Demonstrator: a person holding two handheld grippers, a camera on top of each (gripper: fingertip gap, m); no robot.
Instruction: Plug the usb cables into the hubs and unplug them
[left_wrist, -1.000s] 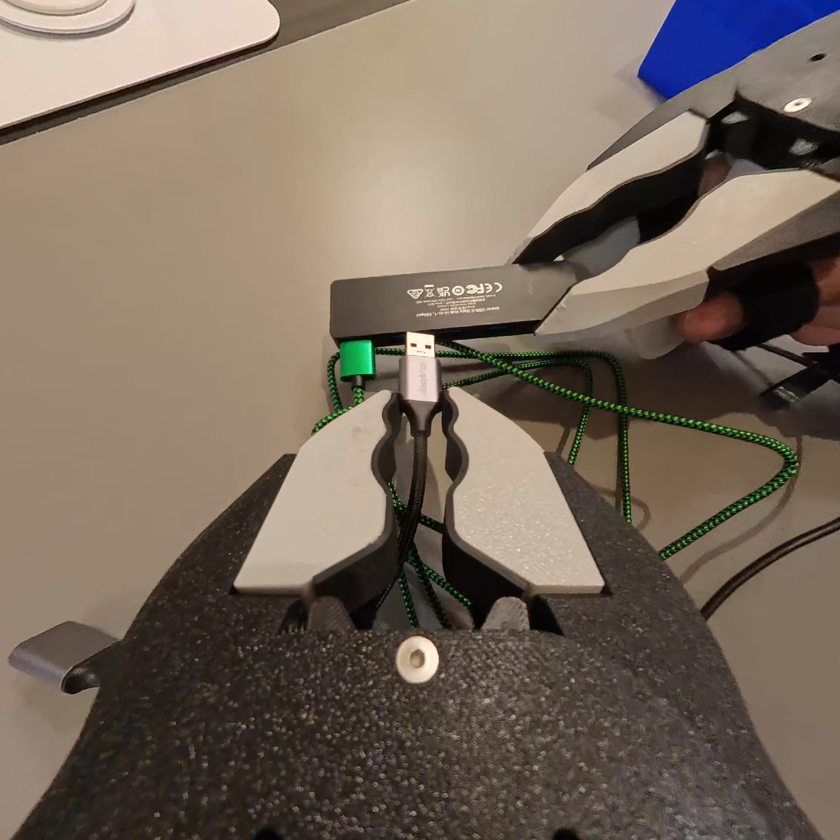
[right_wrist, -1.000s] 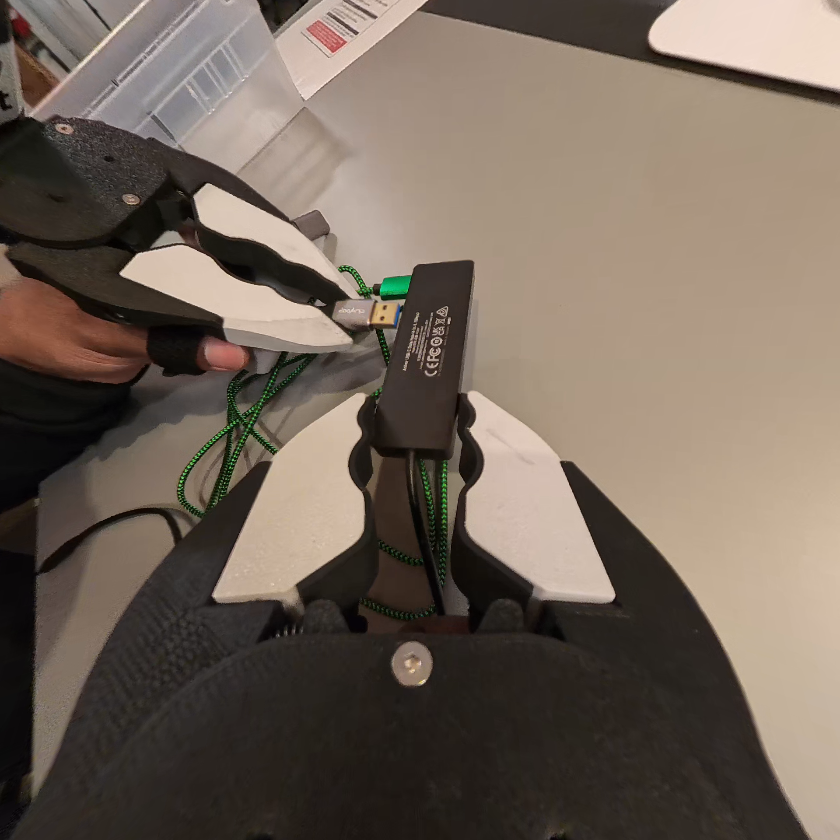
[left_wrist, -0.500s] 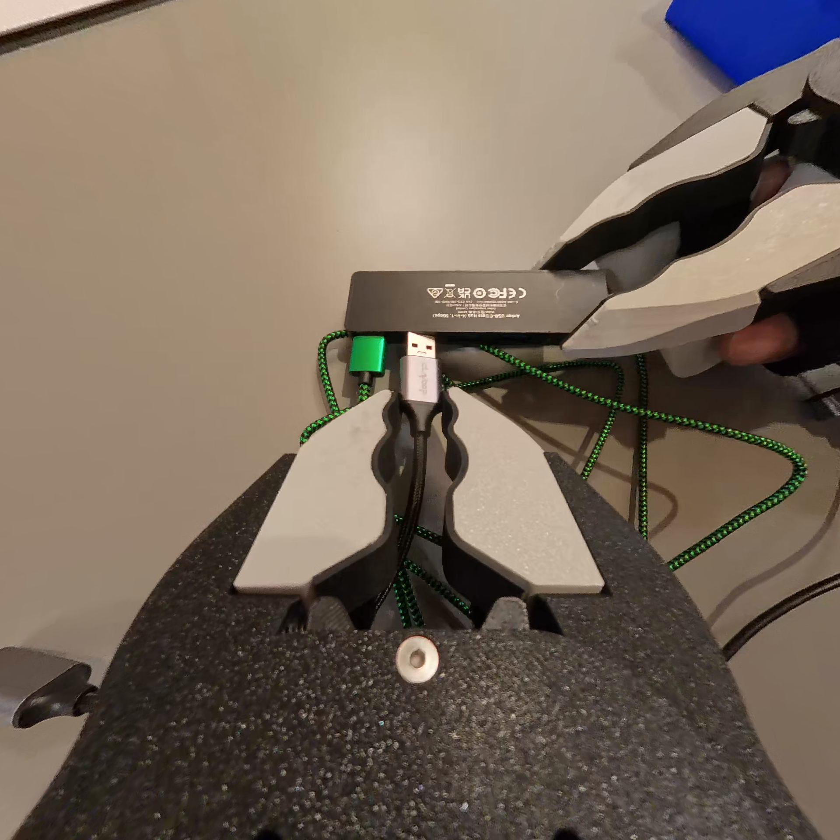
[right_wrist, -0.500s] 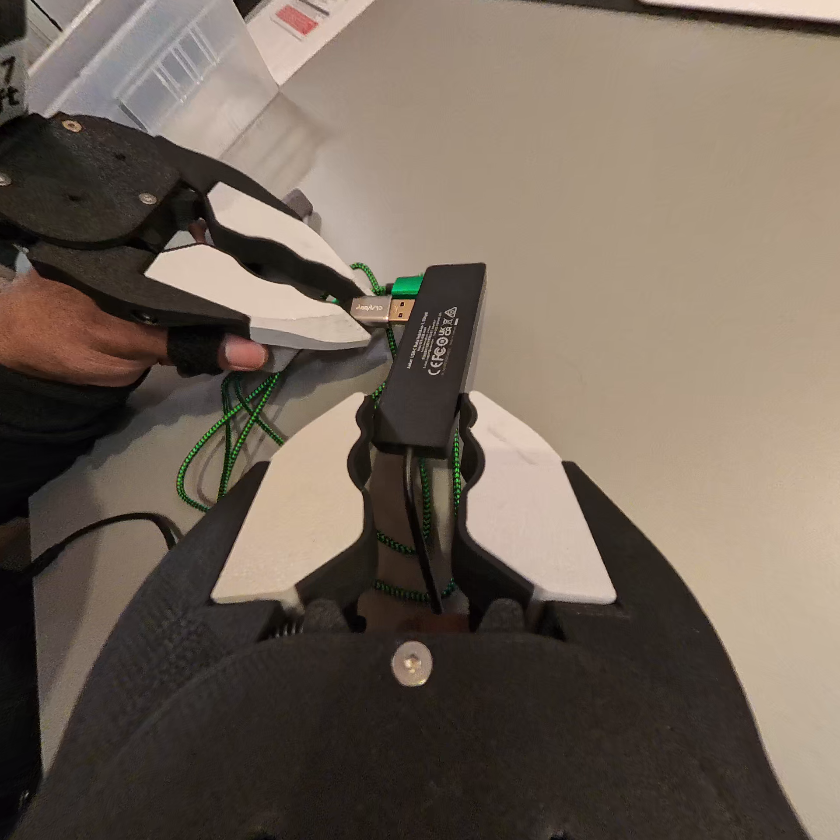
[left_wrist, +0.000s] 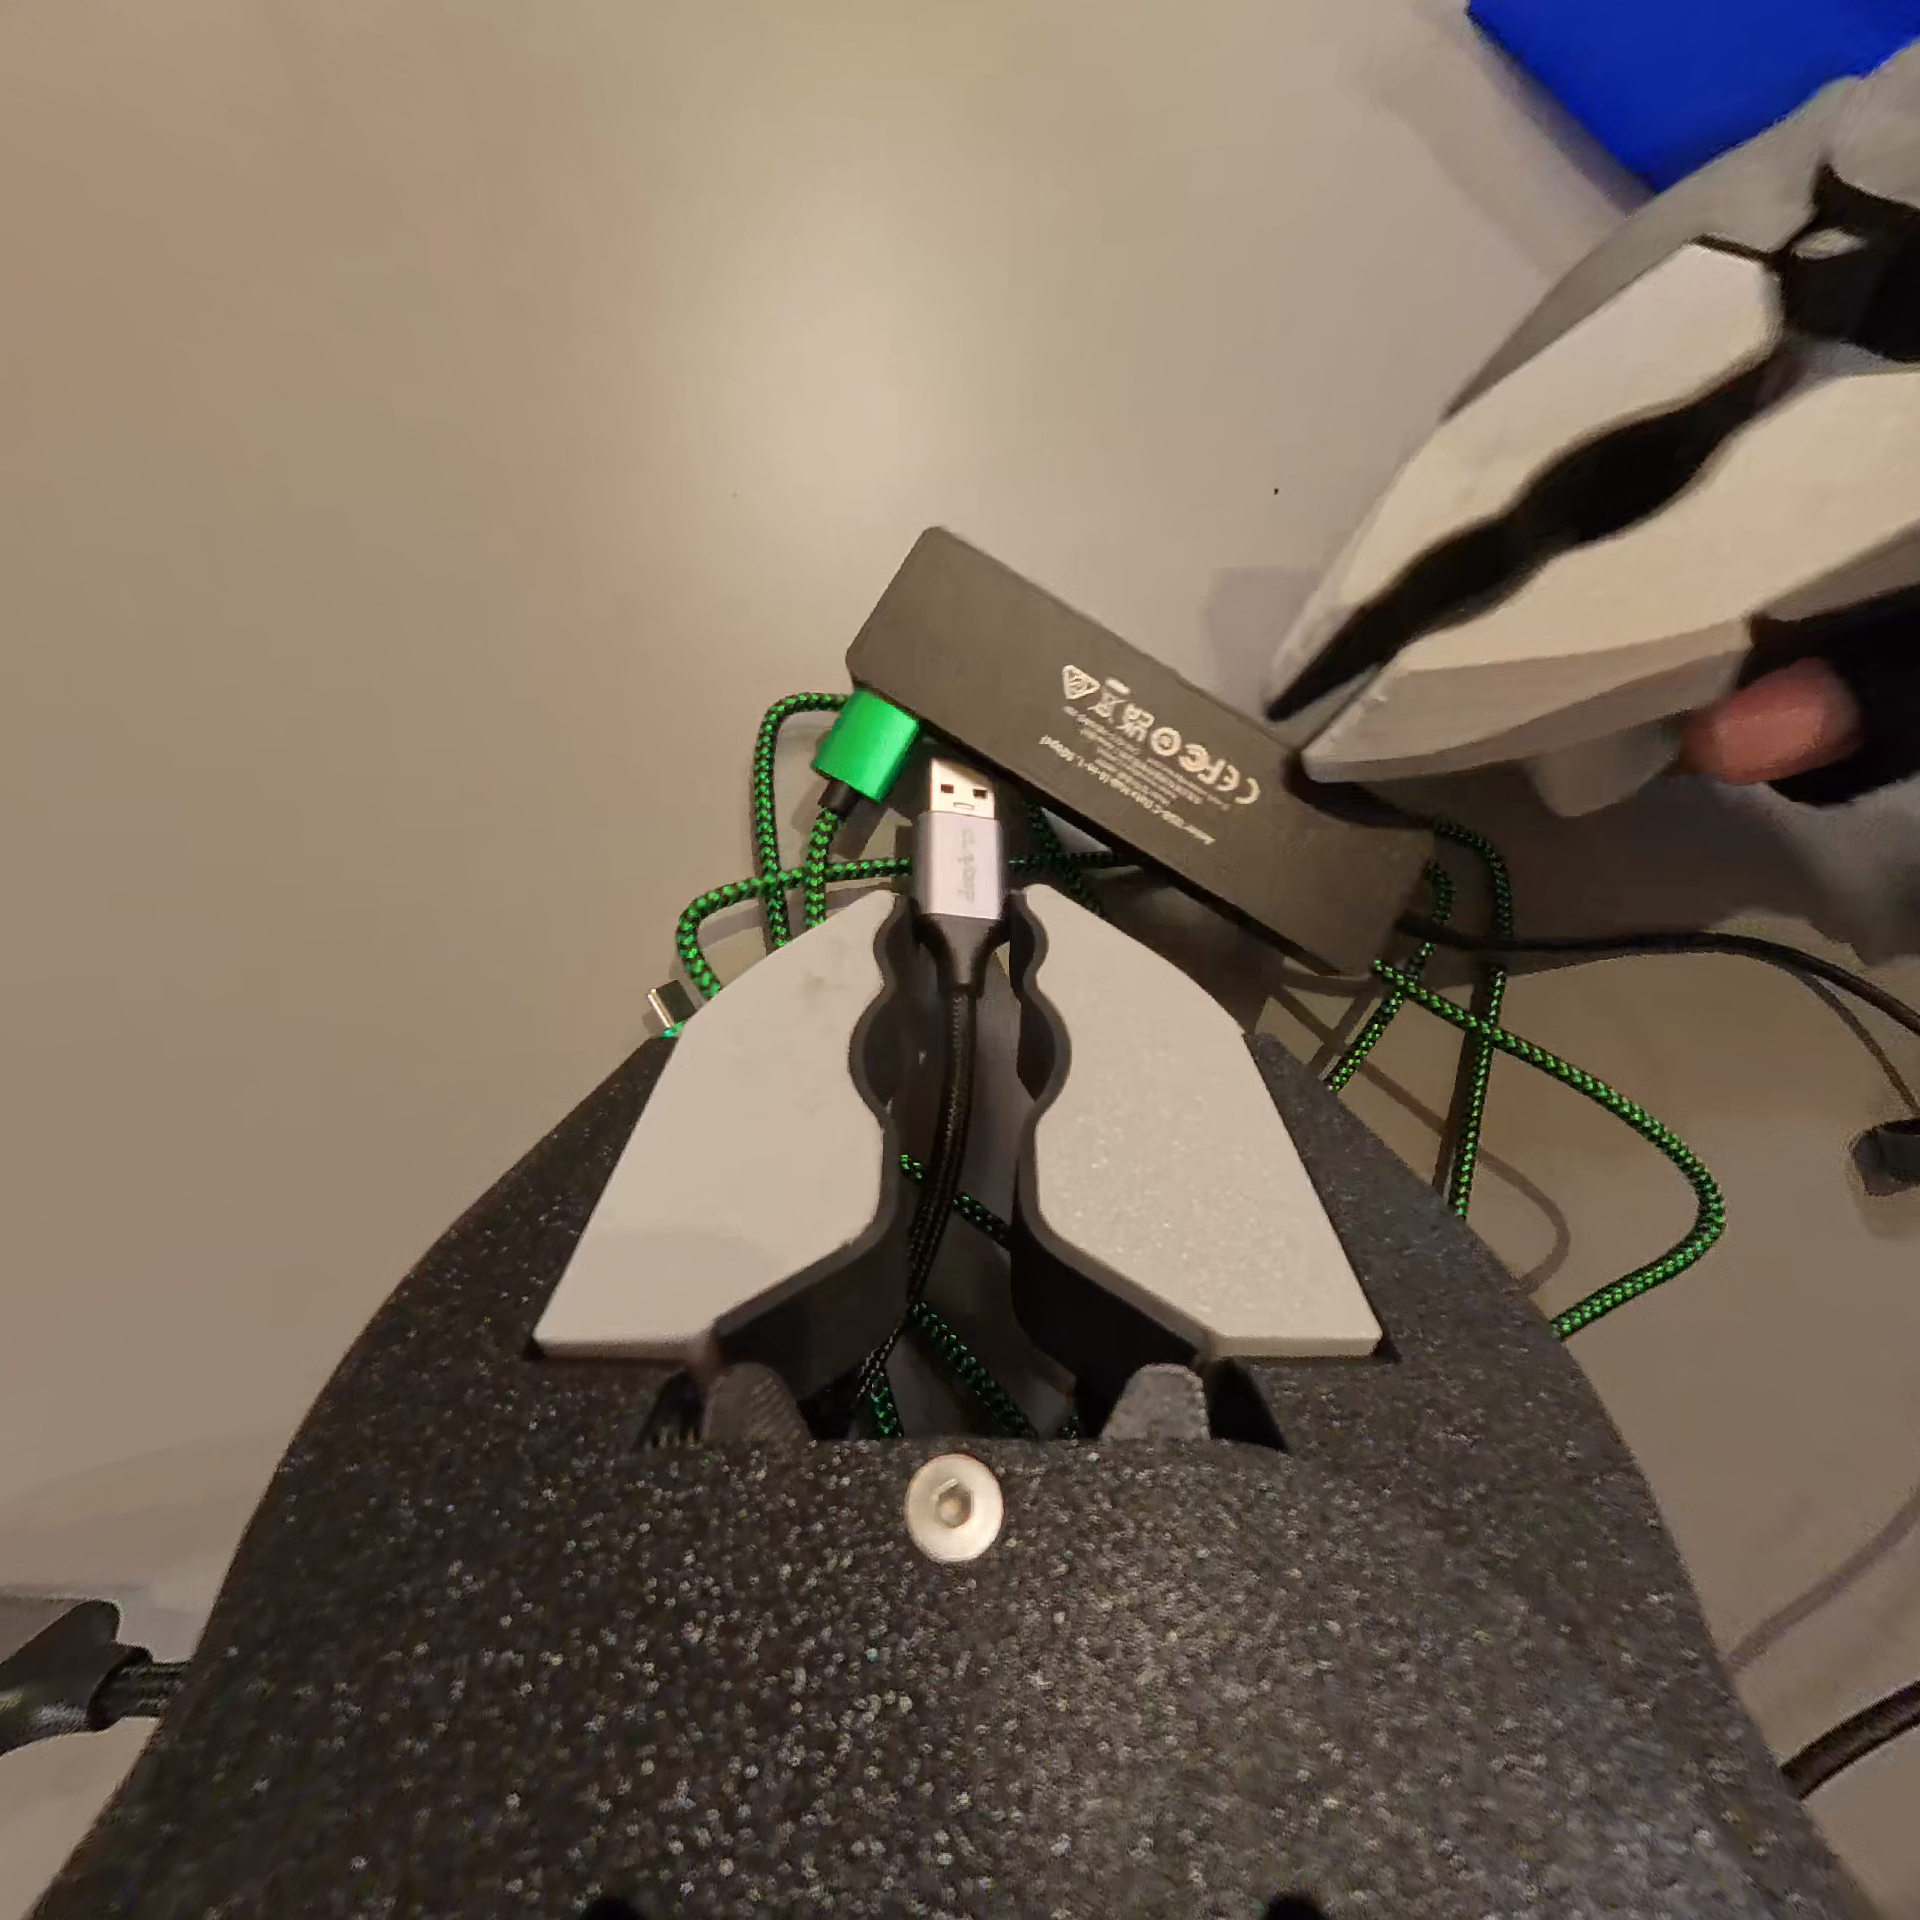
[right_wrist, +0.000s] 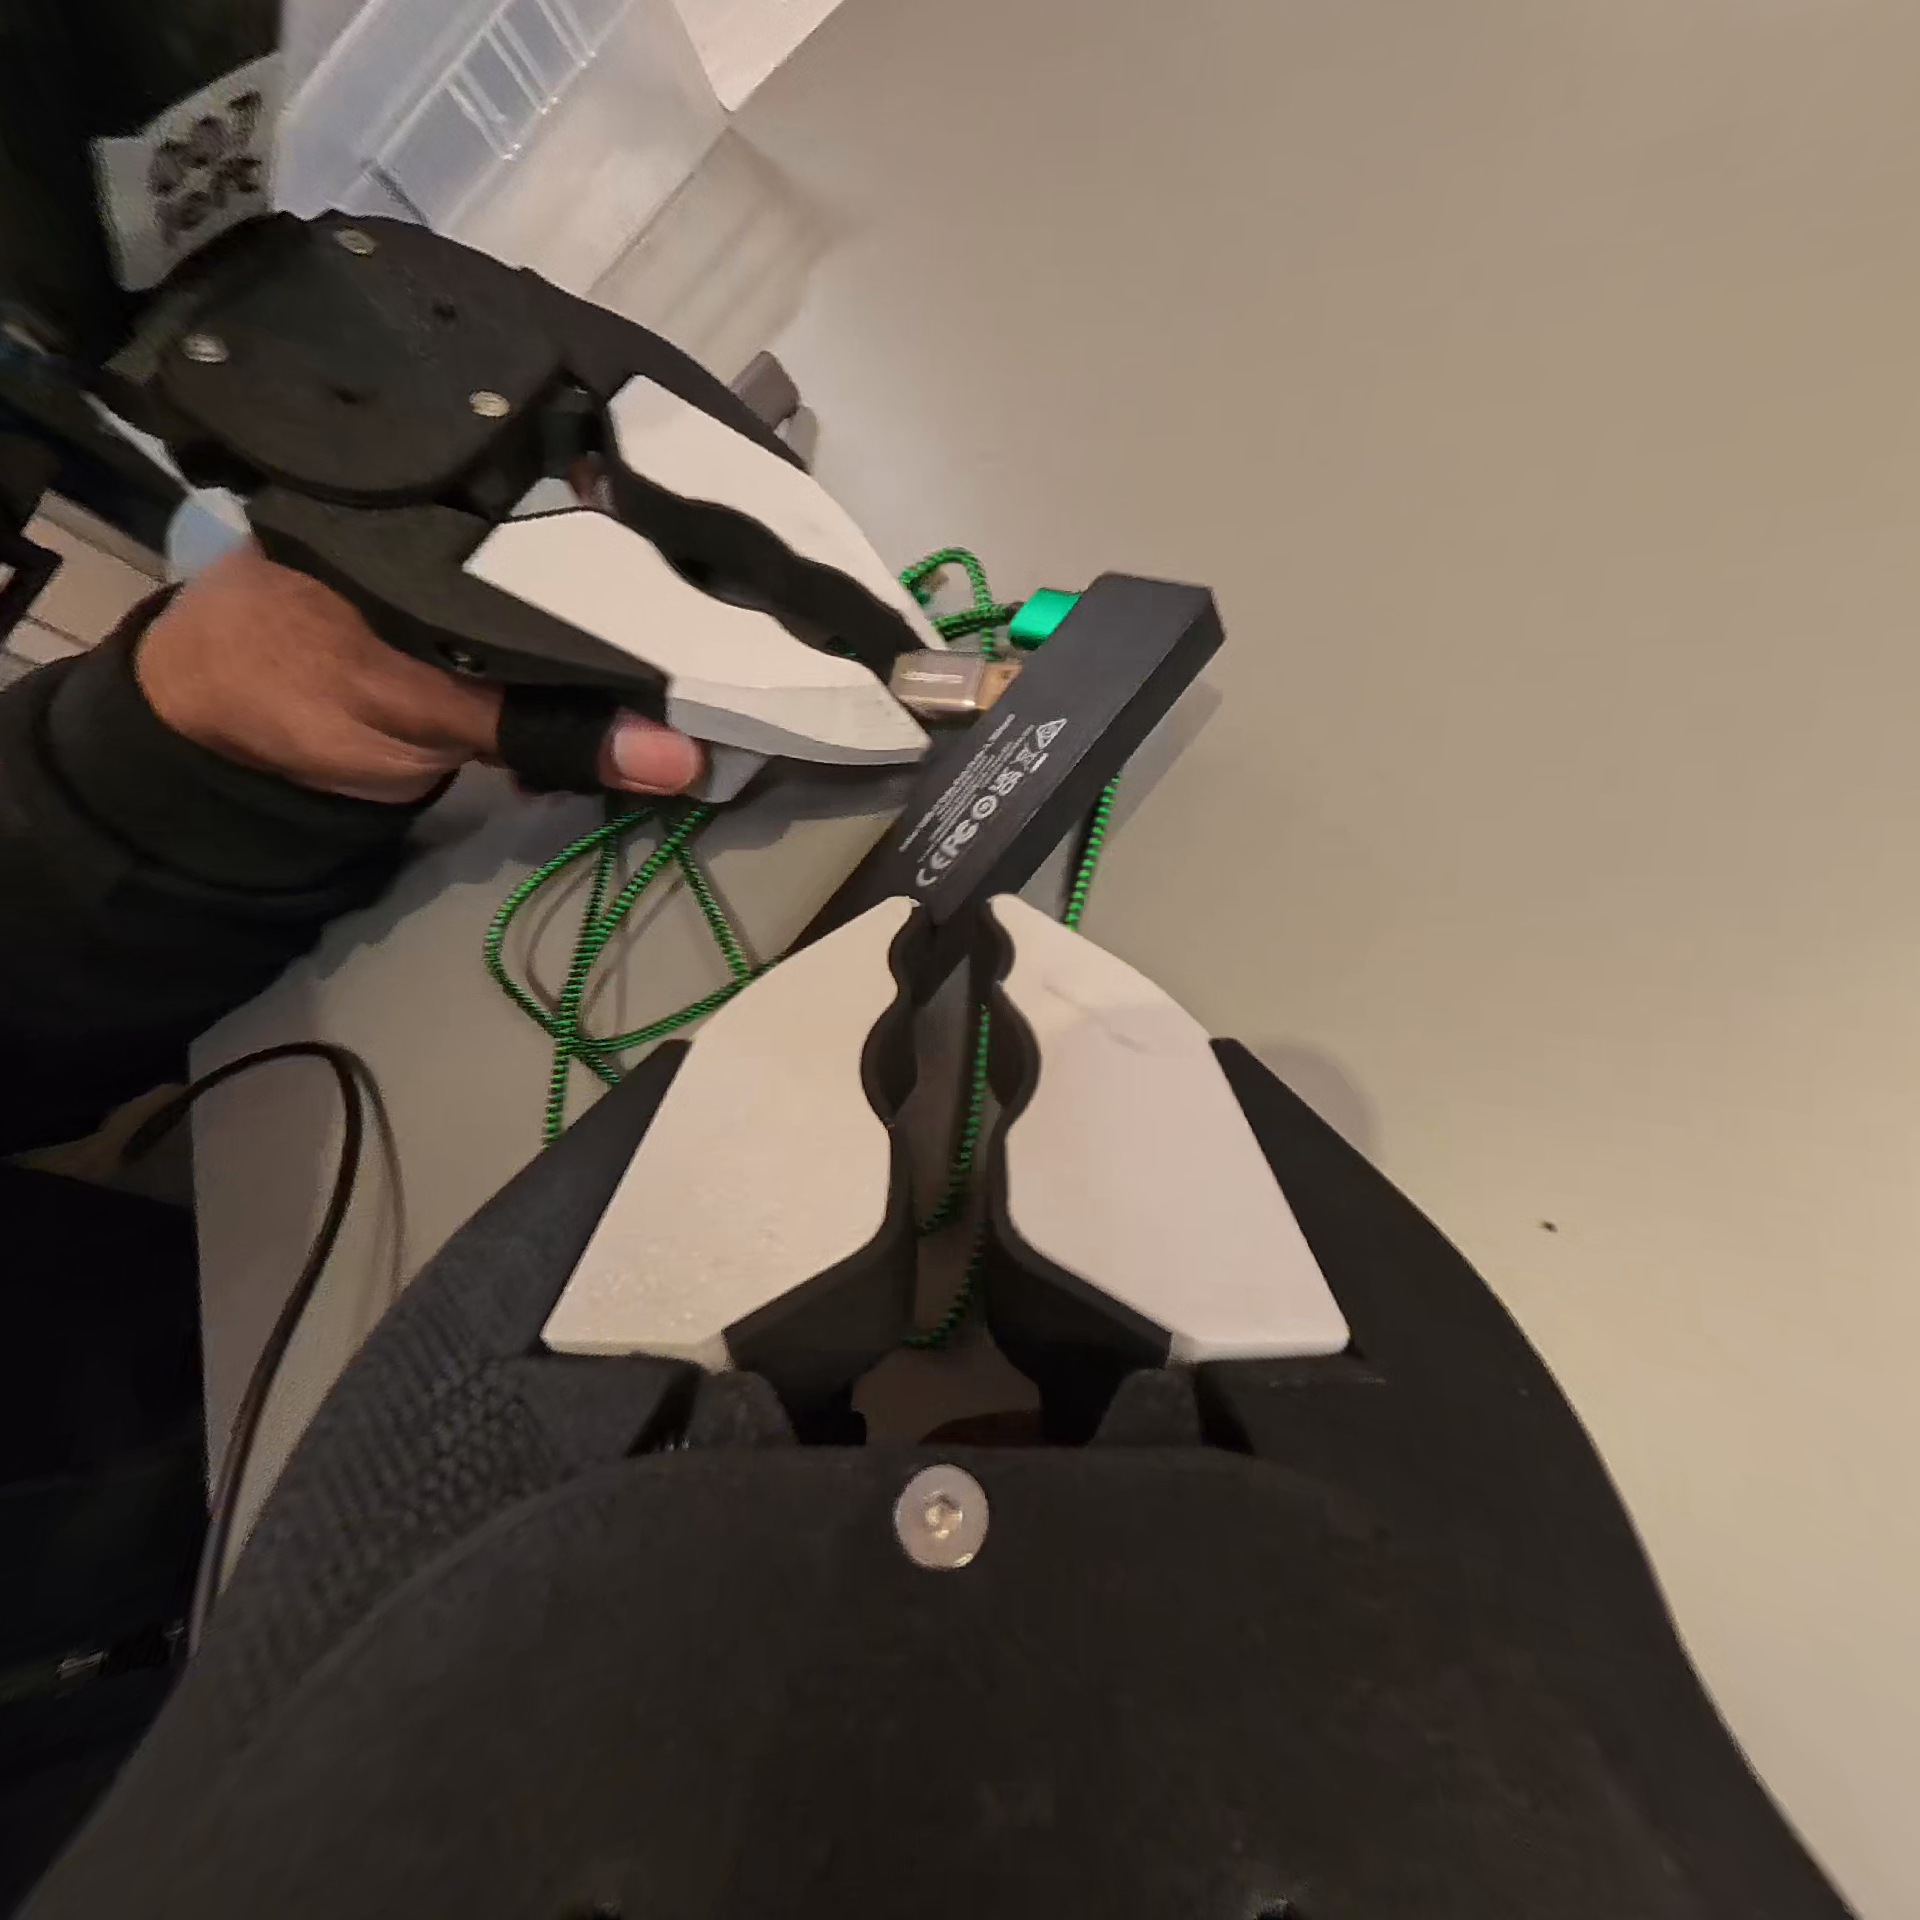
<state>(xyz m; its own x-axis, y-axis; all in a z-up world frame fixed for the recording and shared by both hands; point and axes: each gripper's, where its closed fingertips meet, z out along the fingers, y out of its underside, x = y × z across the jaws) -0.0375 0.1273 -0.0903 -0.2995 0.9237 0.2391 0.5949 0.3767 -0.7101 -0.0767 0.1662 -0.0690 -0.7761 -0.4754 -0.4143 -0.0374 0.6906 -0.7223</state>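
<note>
Black slim plastic USB hub (left_wrist: 1132, 758), clenched by the right gripper (right_wrist: 951, 914), has tilted since a moment ago; the left gripper (left_wrist: 961, 904) grasps the grey metal plug (left_wrist: 961, 831), still outside its port, needing realignment.

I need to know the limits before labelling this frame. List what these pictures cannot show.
- Hub ports: the black USB hub shows only its flat face in both views; its port side is turned away.
- Silver USB plug: whether its tip has entered a port is hidden under the hub's edge.
- Right gripper: motion-blurred and cut by the left wrist view's edge.
- Green-braided cable: its run passes under the left gripper.
</note>
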